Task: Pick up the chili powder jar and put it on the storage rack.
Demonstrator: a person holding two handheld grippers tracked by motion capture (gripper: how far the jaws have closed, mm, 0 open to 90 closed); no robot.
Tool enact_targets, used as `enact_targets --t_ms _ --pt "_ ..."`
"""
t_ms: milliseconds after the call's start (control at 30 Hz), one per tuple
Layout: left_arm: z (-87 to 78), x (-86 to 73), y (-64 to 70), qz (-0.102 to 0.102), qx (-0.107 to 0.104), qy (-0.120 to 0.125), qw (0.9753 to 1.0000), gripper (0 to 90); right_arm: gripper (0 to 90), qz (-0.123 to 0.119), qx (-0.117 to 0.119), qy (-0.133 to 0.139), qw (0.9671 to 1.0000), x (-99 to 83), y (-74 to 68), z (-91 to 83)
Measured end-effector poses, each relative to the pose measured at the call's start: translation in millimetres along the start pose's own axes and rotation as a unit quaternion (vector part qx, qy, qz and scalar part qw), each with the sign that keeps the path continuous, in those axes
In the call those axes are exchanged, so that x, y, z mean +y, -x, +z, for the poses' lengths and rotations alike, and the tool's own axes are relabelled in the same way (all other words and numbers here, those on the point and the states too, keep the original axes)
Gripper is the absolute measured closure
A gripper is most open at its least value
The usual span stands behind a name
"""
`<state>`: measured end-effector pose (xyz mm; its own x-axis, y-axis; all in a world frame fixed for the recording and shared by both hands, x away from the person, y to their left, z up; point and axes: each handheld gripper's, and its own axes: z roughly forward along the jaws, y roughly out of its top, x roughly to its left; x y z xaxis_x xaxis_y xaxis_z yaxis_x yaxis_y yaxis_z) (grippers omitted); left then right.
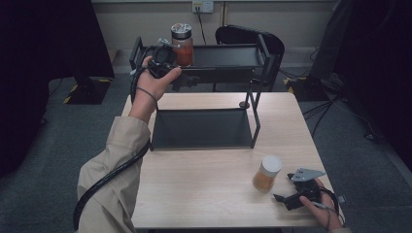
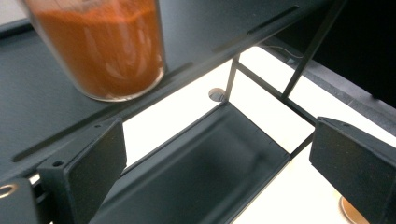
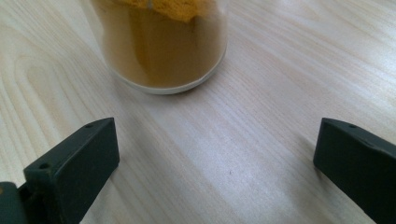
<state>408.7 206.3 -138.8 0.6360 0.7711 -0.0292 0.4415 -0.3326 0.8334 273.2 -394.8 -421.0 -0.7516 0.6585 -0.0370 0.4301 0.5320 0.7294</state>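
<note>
Over on the left, the left claw (image 1: 167, 73) is held up at the top tier of the black shelf rack (image 1: 228, 56), its jaws spread wide and gripping nothing, with the red-filled jar (image 1: 182, 44) standing on that tier just ahead of it, near the front edge. From the left gripper view, the jar (image 2: 100, 46) sits close above and between the open jaws, so any careless swing of that hand could, I think, clip its base and tip it off the shelf onto the lower tray (image 1: 201, 128) or the tabletop (image 1: 204, 189). The trailing cable (image 1: 109, 179) draped along the sleeve might also snag as the arm comes away. Moving right, the orange-filled jar (image 1: 267, 173) with its white lid stands upright on the tabletop, near the front right corner. The right claw (image 1: 284, 198) lies low just beside it, released and wide, not touching it. In the right gripper view the jar (image 3: 163, 44) is ahead and off-centre toward the left jaw, so closing from here would likely shove it sideways or pinch it unevenly and topple it.
</note>
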Motion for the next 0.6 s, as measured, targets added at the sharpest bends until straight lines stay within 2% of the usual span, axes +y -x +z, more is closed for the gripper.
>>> enact_targets --t_ms 600 --pt "18.9 -36.0 0.6 -0.002 -0.016 0.000 0.9999 3.1 0.0 0.002 -0.002 0.000 1.0000 -0.3 -1.1 -0.1"
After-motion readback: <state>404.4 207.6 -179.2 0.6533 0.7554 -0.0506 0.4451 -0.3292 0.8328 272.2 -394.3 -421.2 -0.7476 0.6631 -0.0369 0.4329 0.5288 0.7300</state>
